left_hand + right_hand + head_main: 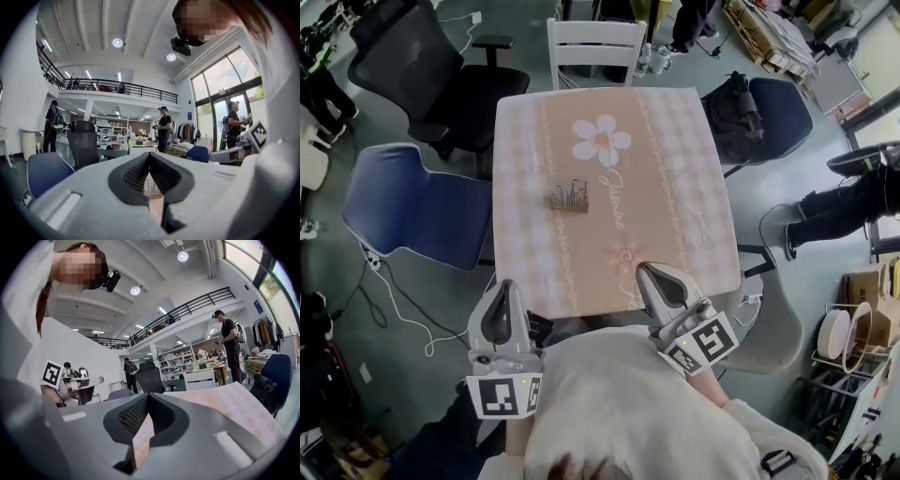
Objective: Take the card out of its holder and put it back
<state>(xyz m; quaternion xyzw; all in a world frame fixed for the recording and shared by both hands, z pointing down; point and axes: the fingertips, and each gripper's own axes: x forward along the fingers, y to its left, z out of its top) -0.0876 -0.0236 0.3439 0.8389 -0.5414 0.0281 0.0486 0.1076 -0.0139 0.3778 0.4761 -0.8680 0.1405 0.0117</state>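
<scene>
The card holder (pixel 570 197), a small stand with a skyline-print card upright in it, sits near the middle of the pink checked tablecloth (pixel 675 187). Both grippers hover at the table's near edge, well short of it. My left gripper (pixel 501 286) is just off the front left corner, jaws together with nothing between them. My right gripper (pixel 645 270) reaches over the front edge, also shut and empty. In the left gripper view the card holder (pixel 151 186) shows through the slot below the closed tips of the left gripper (pixel 149 153). The right gripper (pixel 148 394) faces along the cloth (pixel 234 404).
A white chair (pixel 595 42) stands at the table's far side, a black office chair (pixel 422 56) and a blue chair (pixel 412 202) to the left, a dark chair with a bag (pixel 759 112) to the right. A white cable (pixel 394 300) lies on the floor. People stand far off.
</scene>
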